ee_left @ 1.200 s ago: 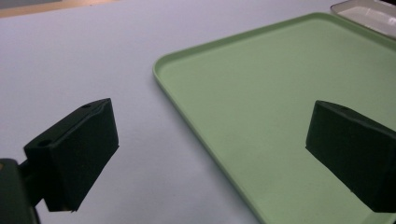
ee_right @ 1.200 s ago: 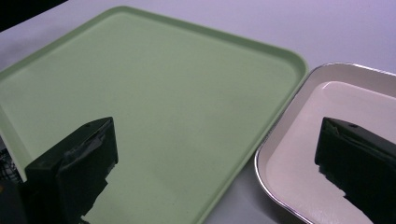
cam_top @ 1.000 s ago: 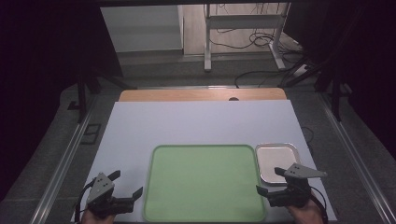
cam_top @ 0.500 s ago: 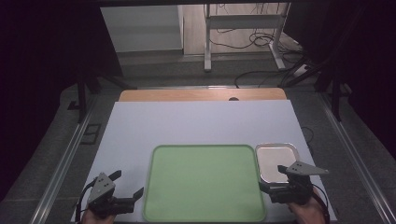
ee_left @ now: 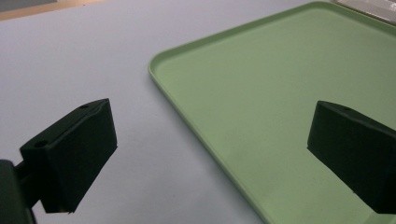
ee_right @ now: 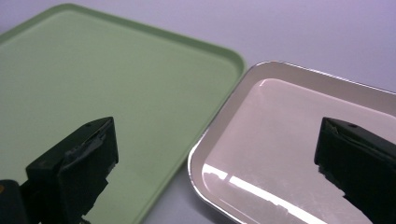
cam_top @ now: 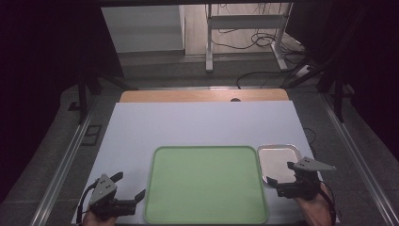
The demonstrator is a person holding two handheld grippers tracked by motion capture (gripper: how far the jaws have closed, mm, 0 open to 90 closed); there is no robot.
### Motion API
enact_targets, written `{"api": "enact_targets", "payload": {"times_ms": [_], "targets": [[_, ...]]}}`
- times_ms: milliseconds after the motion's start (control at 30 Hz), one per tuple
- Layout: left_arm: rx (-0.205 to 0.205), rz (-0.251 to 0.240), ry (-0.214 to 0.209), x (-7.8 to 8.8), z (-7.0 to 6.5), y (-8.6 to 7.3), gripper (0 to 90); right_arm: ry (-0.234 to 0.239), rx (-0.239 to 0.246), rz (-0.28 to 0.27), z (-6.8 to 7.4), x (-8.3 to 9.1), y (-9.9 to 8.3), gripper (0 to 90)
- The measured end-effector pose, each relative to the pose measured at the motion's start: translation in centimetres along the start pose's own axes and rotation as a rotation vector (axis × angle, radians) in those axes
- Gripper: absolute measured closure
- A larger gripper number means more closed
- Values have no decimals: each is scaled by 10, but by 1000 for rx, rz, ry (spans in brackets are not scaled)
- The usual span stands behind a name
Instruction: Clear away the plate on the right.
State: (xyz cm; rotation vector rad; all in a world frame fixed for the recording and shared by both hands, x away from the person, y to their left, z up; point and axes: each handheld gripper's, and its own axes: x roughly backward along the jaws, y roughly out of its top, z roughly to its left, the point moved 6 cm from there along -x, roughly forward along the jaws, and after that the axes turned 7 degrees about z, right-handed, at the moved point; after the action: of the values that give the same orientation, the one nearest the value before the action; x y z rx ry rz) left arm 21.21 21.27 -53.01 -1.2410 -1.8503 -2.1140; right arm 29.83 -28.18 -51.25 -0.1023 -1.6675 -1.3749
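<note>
- Judged from where the grippers sit, the step in hand looks like a reach for the small metal tray (cam_top: pixel 278 161); the right gripper (cam_top: pixel 281 187) would do best to come in low at the near rim with one jaw over it and one under, and close only once the lip is between them
- The right gripper has its jaws spread wide with nothing between them, and it hovers over the near edge of the metal tray
- The left gripper (cam_top: pixel 133 200) is also spread and empty, just left of the green tray (cam_top: pixel 205 184), near its front left corner
- The metal tray lies just beside the green tray's right edge, toward its far corner, on the white tabletop (cam_top: pixel 197 125)
- It is shallow, shiny, with rounded corners and a rolled rim, and it holds nothing
</note>
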Motion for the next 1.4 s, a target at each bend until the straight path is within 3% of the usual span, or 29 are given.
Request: {"api": "enact_targets", "payload": {"times_ms": [267,533,767,900,1400], "targets": [[-2,0,0,0,0,0,12,-20,-36,-4,-11,-1,1,0],[-4,4,-2,-1,-1,0,12,-78,-89,5,-29,-2,0,6],[-7,7,-4,-2,-1,0,12,-95,-165,10,-41,-5,-2,4],[-9,8,-3,-2,-1,0,12,-109,-167,25,-45,-5,-2,7],[-15,10,2,-3,-1,0,13,-164,-273,71,-76,1,-7,212]]}}
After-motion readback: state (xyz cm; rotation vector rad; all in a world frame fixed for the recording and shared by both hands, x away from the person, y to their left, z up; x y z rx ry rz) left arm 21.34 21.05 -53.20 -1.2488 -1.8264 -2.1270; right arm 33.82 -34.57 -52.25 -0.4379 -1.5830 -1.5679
